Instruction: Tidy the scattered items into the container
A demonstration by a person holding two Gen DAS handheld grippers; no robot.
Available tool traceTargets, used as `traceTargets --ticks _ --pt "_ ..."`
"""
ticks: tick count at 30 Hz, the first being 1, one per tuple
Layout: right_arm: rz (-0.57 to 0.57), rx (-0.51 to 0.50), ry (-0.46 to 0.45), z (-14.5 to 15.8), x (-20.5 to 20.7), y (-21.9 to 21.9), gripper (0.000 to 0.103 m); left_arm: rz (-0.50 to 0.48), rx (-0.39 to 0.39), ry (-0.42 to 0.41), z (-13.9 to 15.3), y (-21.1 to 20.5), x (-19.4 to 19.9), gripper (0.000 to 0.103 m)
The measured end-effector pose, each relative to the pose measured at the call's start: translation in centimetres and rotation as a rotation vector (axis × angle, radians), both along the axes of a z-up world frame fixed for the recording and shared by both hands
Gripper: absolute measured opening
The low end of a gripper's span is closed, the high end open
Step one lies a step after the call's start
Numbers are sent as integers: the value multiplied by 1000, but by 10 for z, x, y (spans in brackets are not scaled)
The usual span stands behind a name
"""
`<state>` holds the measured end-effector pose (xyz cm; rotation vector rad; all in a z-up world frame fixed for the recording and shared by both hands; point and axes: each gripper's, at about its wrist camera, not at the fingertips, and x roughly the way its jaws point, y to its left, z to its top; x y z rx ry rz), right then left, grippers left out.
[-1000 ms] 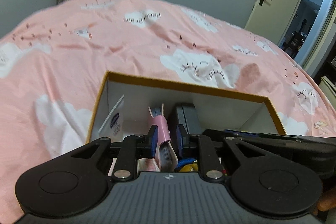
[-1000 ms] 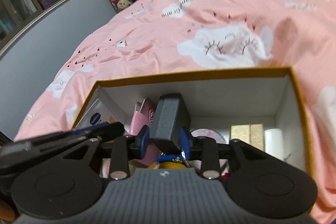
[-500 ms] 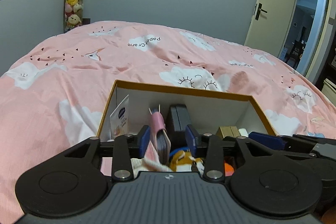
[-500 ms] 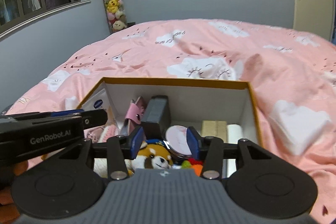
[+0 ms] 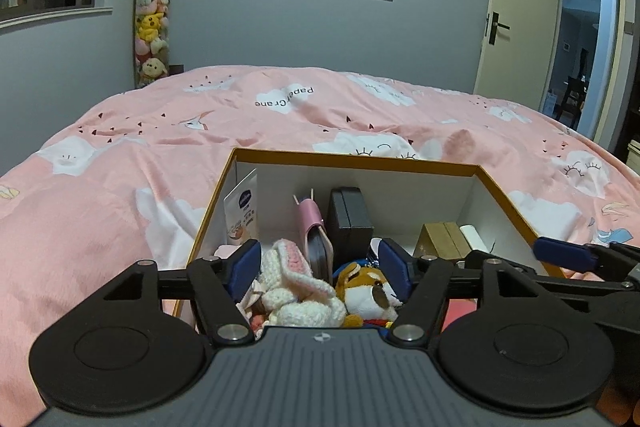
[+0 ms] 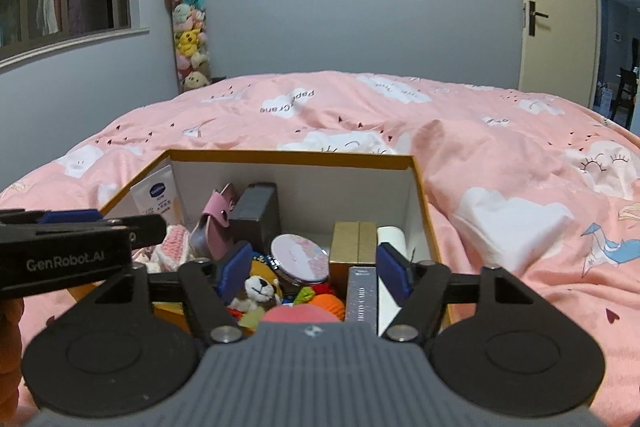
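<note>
1. Both grippers hang over the near end of the box (image 5: 352,159), which sits on the pink bedspread (image 5: 120,187) with its orange rim all round and white walls inside.
2. Left gripper (image 5: 320,263): jaws spread wide, nothing between them; below the gap lie a cream knitted toy (image 5: 296,287) and a fox plush (image 5: 366,289).
3. Right gripper (image 6: 314,269): jaws just as wide apart, empty too, poised above the plush and an orange knitted piece (image 6: 330,301).
4. Inside the box, the pink wallet (image 5: 314,235) stands on edge, touching the dark case (image 5: 350,223) beside it, both upright toward the back wall.
5. A white tube (image 6: 158,201) leans in the far left corner; a round pink compact (image 6: 300,259) rests tilted mid-box.
6. On the right side sit a gold box (image 6: 354,247) and a white roll (image 6: 394,241), side by side; whether they touch is hard to call from here.
7. A slim grey carton (image 6: 362,297) lies just under the right gripper's right finger.
</note>
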<state>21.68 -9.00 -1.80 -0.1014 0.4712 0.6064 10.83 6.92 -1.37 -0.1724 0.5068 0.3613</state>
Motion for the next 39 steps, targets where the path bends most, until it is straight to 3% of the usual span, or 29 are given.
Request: traceTargets --ticks 13,39 --pt "-19 18 -49 -14 -9 -5 91 41 40 11 -23 -4 -6 83" --pt "-40 -7 -18 -30 -6 -4 93 73 82 30 -37 -7 1 87"
